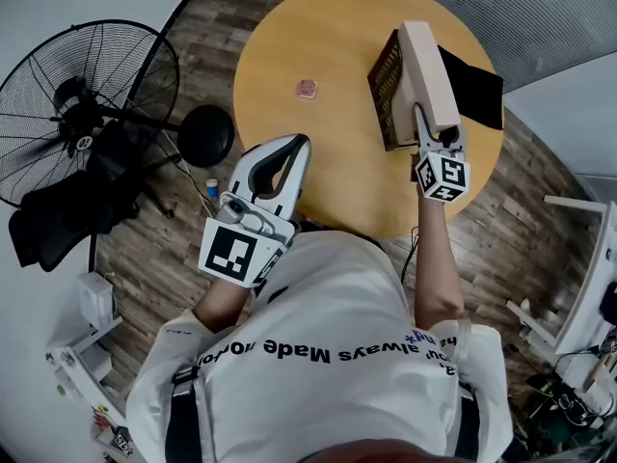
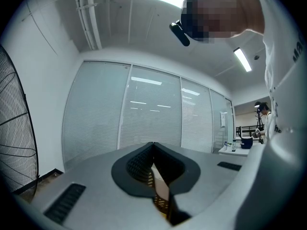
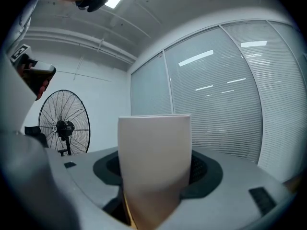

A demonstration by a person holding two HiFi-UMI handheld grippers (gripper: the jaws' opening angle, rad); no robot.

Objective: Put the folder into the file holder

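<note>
Right gripper jaws clamped on beige box folder by black mesh file holder on round wooden table; left gripper jaws closed together, empty.

The left gripper holds its black-padded jaws closed tip to tip. In the gap below the tips, a sliver of beige folder and brown mesh file holder shows. Behind the gripper stands a frosted glass wall, with a fan far to the gripper's left.
</note>
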